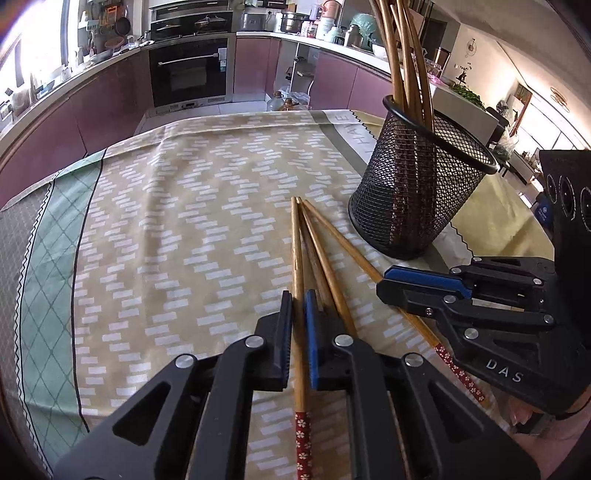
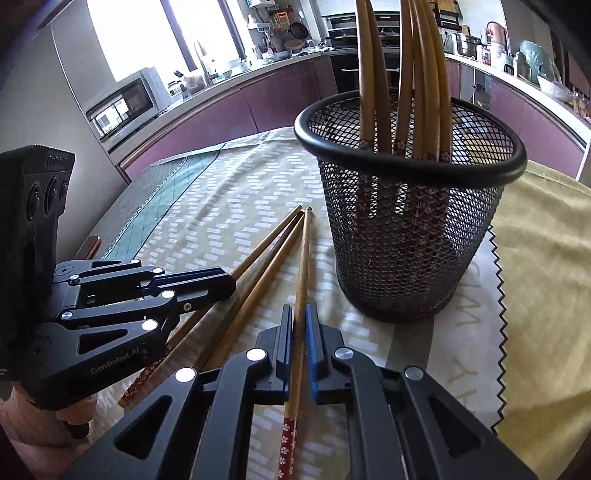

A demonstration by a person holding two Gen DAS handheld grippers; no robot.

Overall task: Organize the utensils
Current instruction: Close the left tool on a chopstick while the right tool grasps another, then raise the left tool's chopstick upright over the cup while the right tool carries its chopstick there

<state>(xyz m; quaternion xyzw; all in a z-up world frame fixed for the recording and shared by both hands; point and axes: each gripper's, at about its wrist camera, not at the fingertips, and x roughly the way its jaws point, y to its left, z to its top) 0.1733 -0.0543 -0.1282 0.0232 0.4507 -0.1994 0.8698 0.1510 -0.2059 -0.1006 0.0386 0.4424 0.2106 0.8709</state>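
Daylight from the overexposed window (image 2: 147, 33) lights the room evenly; focus is sharp, fisheye curvature bends edges, and corners vignette black.

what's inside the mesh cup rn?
The black mesh cup holds several wooden chopsticks, standing red floral ends down and leaning on the rim. The exact count is unclear where they overlap. The mesh hides the cup's bottom.
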